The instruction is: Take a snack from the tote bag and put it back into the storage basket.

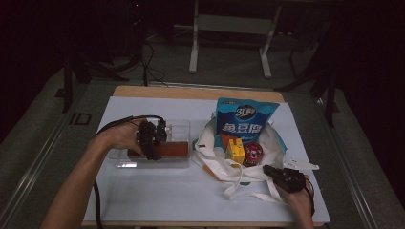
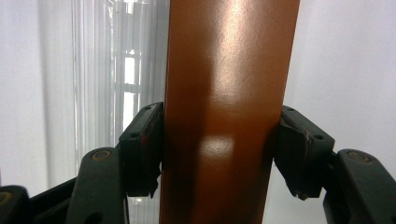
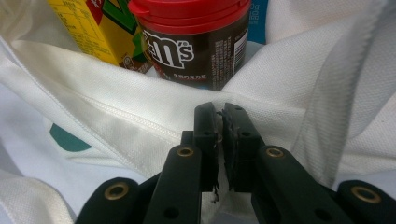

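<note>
High view, centre left: our left hand-held gripper (image 1: pixel 152 143) lowers the brown box (image 1: pixel 167 150) into the tray (image 1: pixel 184 128), pads touching its sides; next we widen and lift. Right hand-held gripper (image 1: pixel 272 171) pinches the bag (image 1: pixel 210 160).

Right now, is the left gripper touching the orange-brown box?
Touching. In the left gripper view, both pads of the left gripper sit flush against the sides of the orange-brown box, no gap showing.

A glossy orange-brown box (image 1: pixel 173 149) is laid lengthwise in a clear plastic tray (image 1: pixel 184 128) toward the left edge of the table; a white cloth bag (image 1: pixel 215 164) is spread open toward the right edge, its front rim creased and folded.
</note>
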`<state>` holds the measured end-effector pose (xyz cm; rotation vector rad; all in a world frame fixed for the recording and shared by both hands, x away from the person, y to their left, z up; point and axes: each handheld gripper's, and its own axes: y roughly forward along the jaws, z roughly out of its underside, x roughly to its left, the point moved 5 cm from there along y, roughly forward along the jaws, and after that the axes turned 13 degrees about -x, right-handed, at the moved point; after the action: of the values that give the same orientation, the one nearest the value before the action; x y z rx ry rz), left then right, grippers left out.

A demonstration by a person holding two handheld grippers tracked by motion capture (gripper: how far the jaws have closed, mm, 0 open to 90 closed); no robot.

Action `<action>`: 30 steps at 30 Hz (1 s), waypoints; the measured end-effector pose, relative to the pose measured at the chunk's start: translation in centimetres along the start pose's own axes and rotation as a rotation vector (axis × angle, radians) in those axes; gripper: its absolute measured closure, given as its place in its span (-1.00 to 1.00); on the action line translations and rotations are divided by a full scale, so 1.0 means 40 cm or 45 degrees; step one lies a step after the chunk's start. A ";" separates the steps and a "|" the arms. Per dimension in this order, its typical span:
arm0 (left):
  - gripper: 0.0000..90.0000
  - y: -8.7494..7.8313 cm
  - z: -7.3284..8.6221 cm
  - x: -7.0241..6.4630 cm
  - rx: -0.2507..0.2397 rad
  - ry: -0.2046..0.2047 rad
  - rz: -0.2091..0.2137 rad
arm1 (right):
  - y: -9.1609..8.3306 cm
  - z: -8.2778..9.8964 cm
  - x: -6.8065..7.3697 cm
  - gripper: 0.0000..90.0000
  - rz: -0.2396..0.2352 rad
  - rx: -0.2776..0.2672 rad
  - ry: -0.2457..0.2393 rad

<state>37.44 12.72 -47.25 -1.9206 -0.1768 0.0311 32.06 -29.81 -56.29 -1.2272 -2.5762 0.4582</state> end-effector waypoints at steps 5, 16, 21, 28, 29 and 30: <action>-0.27 0.016 0.000 -0.001 0.021 -0.016 0.017 | 0.000 0.000 0.001 0.87 0.001 0.001 0.001; -0.26 0.028 -0.011 -0.010 0.017 -0.052 0.080 | 0.000 0.000 0.001 0.84 -0.007 0.001 0.003; -0.21 0.018 -0.014 -0.003 -0.024 -0.066 0.065 | 0.000 0.000 0.002 0.84 -0.006 0.000 0.000; -0.20 0.000 -0.021 0.003 -0.099 -0.090 0.035 | -0.001 0.000 0.002 0.83 -0.007 0.000 0.003; -0.20 0.000 -0.021 0.003 -0.105 -0.094 0.032 | -0.001 0.000 0.002 0.83 -0.007 0.000 0.003; -0.20 -0.001 -0.022 0.004 -0.107 -0.096 0.031 | -0.001 0.000 0.002 0.83 -0.007 0.000 0.003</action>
<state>37.68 11.95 -46.90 -2.0067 -0.2079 0.1143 31.99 -29.79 -56.27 -1.2194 -2.5769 0.4548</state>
